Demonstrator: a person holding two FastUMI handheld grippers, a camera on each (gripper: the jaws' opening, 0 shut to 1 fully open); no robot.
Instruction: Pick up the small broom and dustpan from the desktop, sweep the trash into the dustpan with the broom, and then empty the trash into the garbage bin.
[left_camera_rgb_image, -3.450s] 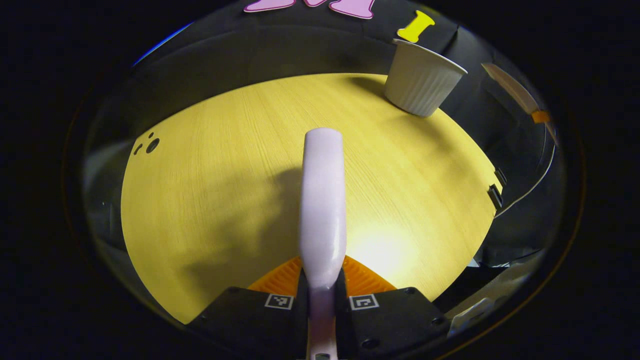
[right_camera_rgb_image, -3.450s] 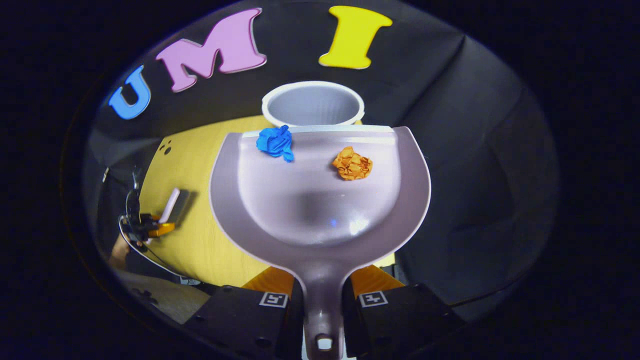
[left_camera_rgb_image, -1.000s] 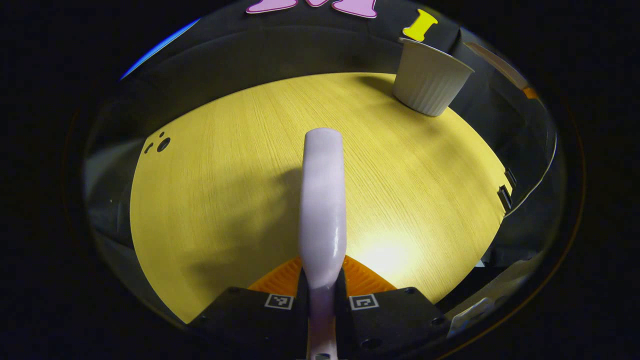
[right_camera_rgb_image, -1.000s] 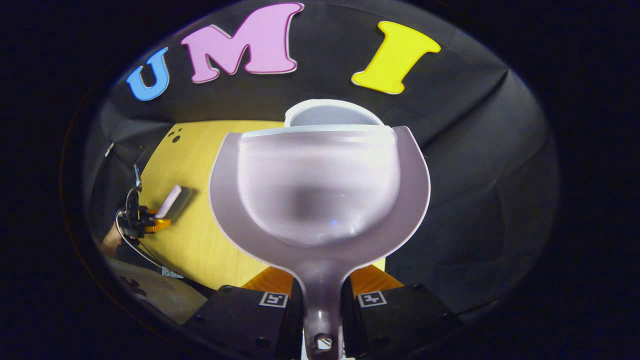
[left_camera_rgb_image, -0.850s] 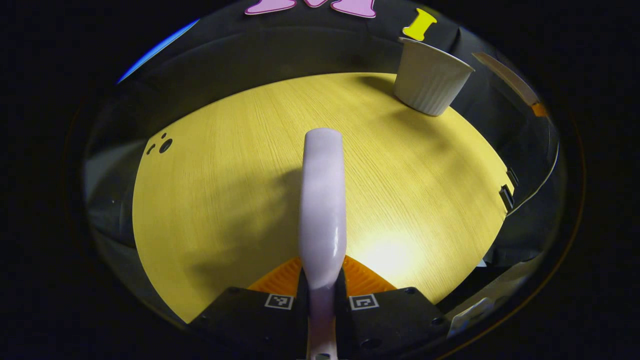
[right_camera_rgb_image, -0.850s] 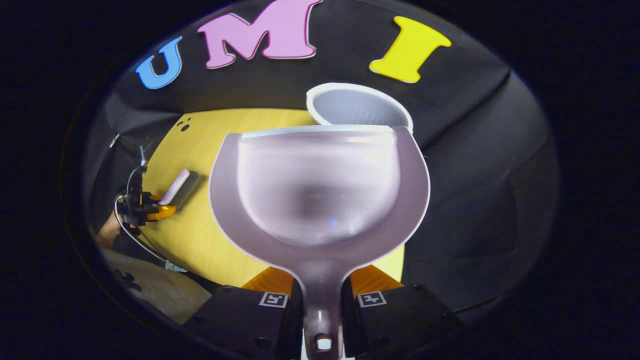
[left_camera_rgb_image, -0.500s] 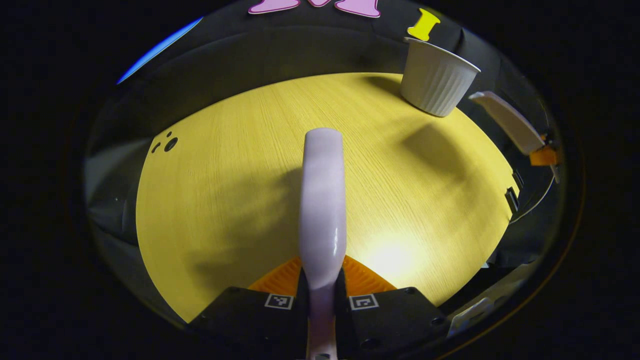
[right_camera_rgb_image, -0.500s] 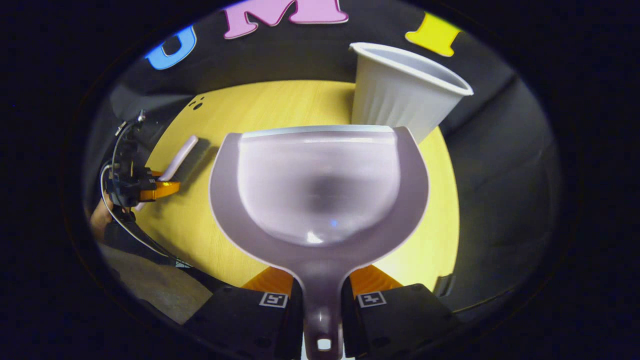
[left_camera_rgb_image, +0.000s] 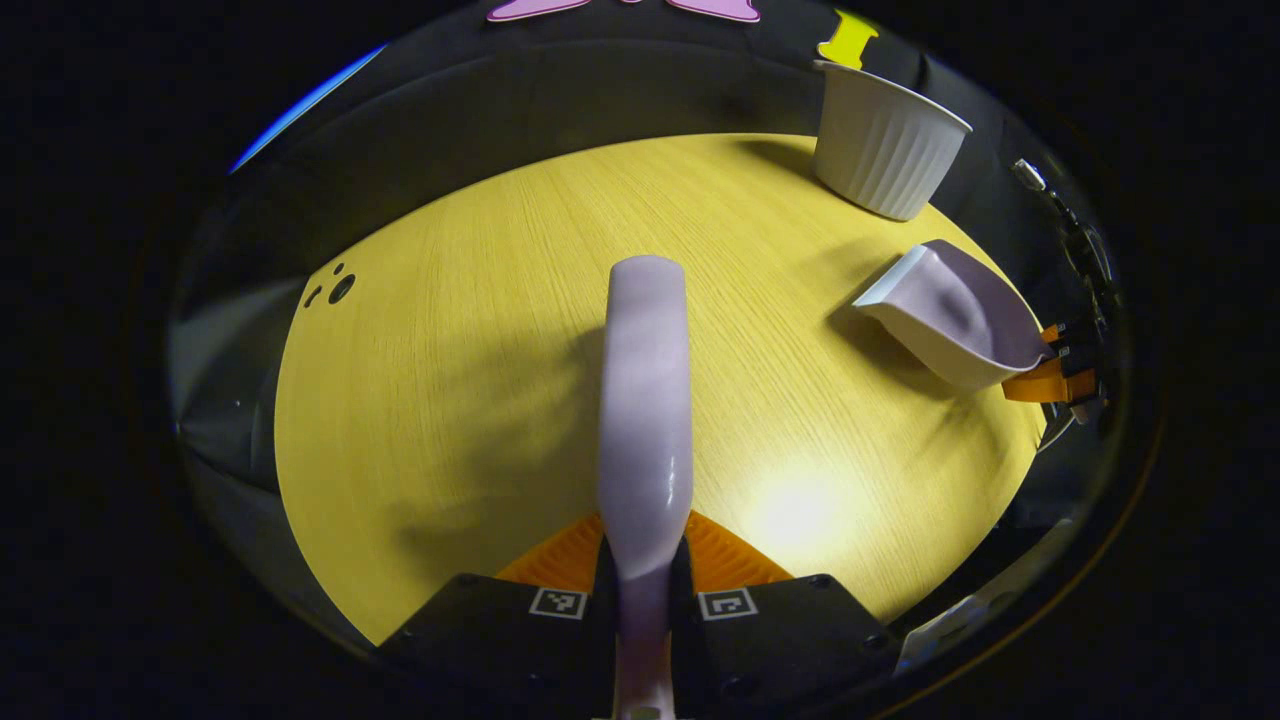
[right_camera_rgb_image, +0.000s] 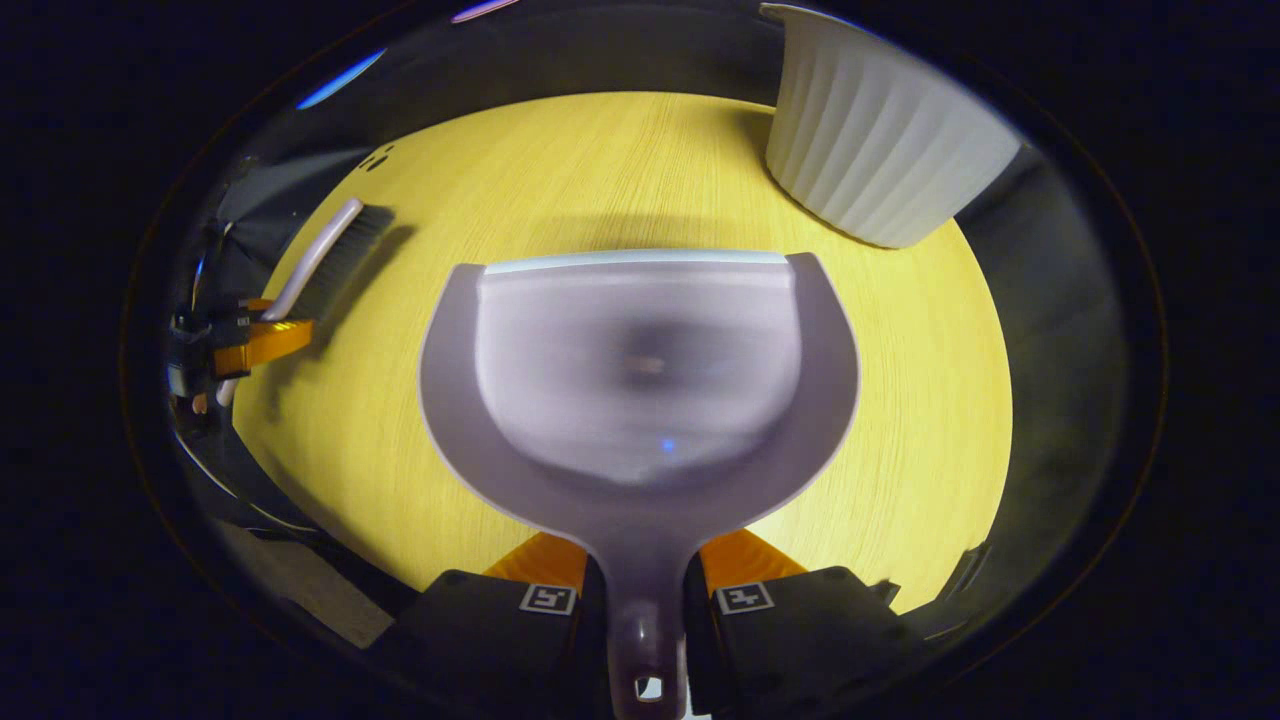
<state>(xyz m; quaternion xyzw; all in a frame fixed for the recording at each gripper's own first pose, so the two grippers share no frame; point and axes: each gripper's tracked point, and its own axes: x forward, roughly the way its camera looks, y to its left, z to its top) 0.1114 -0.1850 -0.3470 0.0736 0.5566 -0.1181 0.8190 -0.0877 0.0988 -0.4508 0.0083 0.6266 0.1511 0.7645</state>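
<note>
In the left gripper view, the broom (left_camera_rgb_image: 645, 400) is clamped by its handle between the fingers of the left gripper (left_camera_rgb_image: 643, 570), which are closed tight on it; the handle is seen running forward from them above the yellow tabletop (left_camera_rgb_image: 480, 330). In the right gripper view, the dustpan (right_camera_rgb_image: 638, 385) is held by its handle between the closed fingers of the right gripper (right_camera_rgb_image: 643, 575), its scoop spread out ahead of them just over the tabletop (right_camera_rgb_image: 900, 420). No trash is seen in the scoop.

The broom's dark bristles are made out in the right gripper view, far left, where the broom (right_camera_rgb_image: 325, 255) is seen from the side. The dustpan's outer wall and tilt are shown in the left gripper view (left_camera_rgb_image: 950, 315), at the right edge.

The white ribbed garbage bin (left_camera_rgb_image: 885, 140) stands at the tabletop's far right corner, beyond the dustpan and apart from it (right_camera_rgb_image: 880, 150). Three small dark holes (left_camera_rgb_image: 335, 290) are seen in the tabletop at far left.
</note>
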